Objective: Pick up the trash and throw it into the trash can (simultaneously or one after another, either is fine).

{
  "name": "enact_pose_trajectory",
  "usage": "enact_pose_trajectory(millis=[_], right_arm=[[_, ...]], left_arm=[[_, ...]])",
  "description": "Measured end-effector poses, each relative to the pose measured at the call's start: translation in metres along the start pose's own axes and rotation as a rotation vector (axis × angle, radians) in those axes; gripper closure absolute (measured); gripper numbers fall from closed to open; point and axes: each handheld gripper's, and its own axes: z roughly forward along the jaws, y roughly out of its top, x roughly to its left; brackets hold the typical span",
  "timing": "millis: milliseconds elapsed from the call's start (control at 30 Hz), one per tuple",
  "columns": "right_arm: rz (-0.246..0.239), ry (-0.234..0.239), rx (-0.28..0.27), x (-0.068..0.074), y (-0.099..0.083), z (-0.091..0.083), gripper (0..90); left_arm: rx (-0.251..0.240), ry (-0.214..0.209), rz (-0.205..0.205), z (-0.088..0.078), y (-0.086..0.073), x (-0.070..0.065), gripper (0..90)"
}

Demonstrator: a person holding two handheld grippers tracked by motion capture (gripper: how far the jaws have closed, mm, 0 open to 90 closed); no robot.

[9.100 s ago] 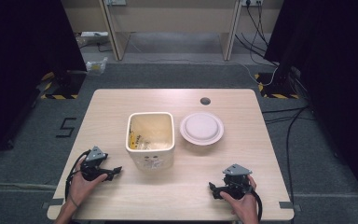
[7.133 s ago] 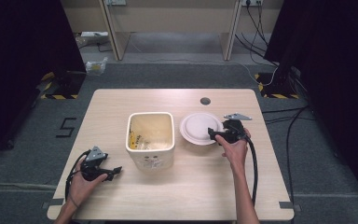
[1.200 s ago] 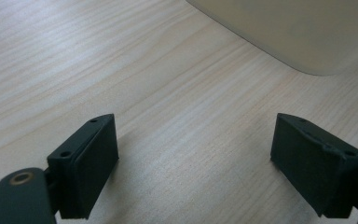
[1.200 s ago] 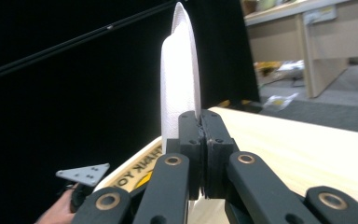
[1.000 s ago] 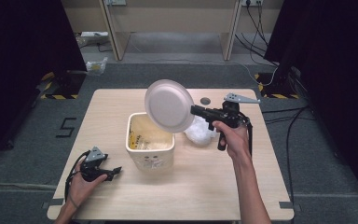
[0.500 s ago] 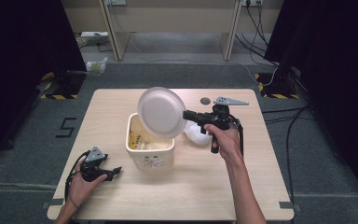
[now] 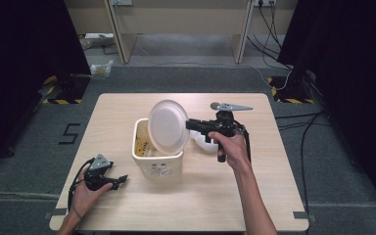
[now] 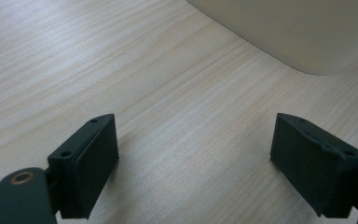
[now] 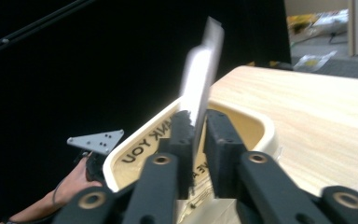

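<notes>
The right gripper (image 7: 192,124) has its jaws on either side of a round white paper plate (image 7: 168,127), tilted on edge over the cream square plastic bin (image 7: 157,164); they have just been opening, with a gap showing beside the rim. The left gripper (image 7: 119,179) rests released on the light wooden surface (image 7: 127,210), near the bin.

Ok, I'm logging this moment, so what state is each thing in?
Plate: on edge over the bin, between the right gripper's jaws.
Bin: upright, lidless, scraps inside.
Right gripper: jaws have just been opening, plate between them.
Left gripper: open, empty.
</notes>
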Motion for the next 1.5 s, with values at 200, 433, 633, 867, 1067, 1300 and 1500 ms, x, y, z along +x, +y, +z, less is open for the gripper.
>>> enact_pose_trajectory(millis=[200, 433, 633, 867, 1067, 1300, 1500], right_arm=[[0.019, 0.001, -0.031, 0.000, 0.003, -0.007, 69.0], [-0.023, -0.094, -0.016, -0.004, 0.006, -0.022, 65.5], [-0.056, -0.197, -0.001, -0.010, 0.005, -0.030, 60.0], [-0.076, -0.309, 0.025, -0.023, 0.002, -0.034, 55.1], [-0.067, -0.387, 0.055, -0.034, -0.005, -0.035, 51.7], [-0.068, -0.464, 0.095, -0.047, -0.016, -0.035, 49.2], [-0.074, -0.483, 0.108, -0.049, -0.019, -0.034, 48.6]], left_arm=[[0.001, 0.000, 0.002, 0.000, 0.000, 0.000, 14.1], [0.001, 0.000, 0.002, 0.000, 0.000, 0.000, 14.1], [0.001, 0.000, 0.002, 0.000, 0.000, 0.000, 14.1], [0.000, 0.001, 0.002, 0.000, 0.000, 0.000, 14.1], [0.000, 0.001, 0.002, 0.000, 0.000, 0.000, 14.1], [0.001, 0.001, 0.002, 0.000, 0.000, 0.000, 14.1], [-0.001, 0.002, 0.002, 0.000, 0.000, 0.000, 14.2]])
